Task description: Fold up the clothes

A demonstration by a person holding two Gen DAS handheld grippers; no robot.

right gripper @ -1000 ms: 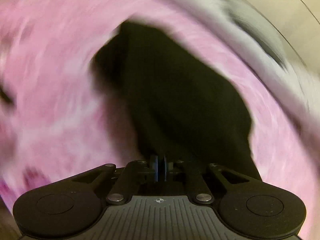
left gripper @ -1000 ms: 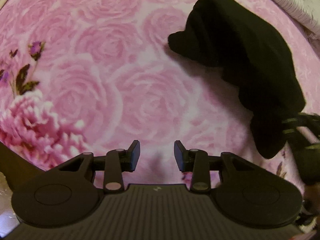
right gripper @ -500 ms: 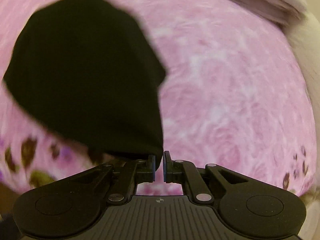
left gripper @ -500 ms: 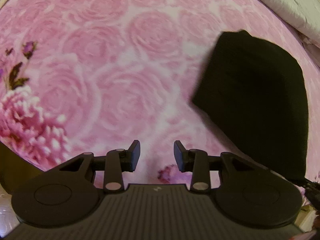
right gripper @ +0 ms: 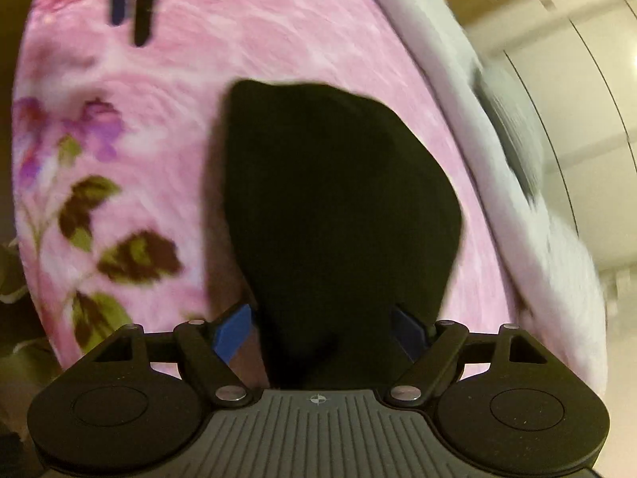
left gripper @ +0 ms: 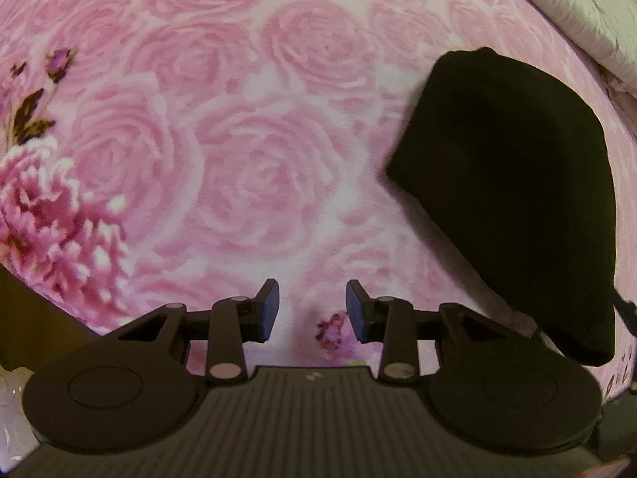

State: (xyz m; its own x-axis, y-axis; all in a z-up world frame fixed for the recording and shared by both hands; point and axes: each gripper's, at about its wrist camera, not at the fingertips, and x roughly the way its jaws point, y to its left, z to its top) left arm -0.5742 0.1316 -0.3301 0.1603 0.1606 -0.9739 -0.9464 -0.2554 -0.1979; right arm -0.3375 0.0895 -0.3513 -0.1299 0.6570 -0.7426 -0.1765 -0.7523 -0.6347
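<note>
A black garment [left gripper: 517, 183] lies folded into a compact flat shape on the pink rose-print blanket [left gripper: 239, 159], at the right of the left wrist view. My left gripper [left gripper: 312, 310] hovers open over bare blanket to the garment's left, with nothing between its fingers. In the right wrist view the garment [right gripper: 330, 199] stretches away from my right gripper [right gripper: 324, 330]. Its jaws are opening and stand wide. The garment's near end lies between the blue pads [right gripper: 233, 332], which do not press on it. The left gripper [right gripper: 131, 0] shows blurred at the top left.
A white quilt [left gripper: 577, 12] is bunched along the blanket's far right edge, also visible in the right wrist view [right gripper: 458, 99]. Beyond it stands a pale wall or cupboard [right gripper: 577, 59]. The blanket's near edge drops off at the lower left [left gripper: 24, 318].
The right gripper, shut on the hanging black garment a second ago, swung it over, laid it flat on the blanket and opened its jaws wide. The left gripper stayed put.
</note>
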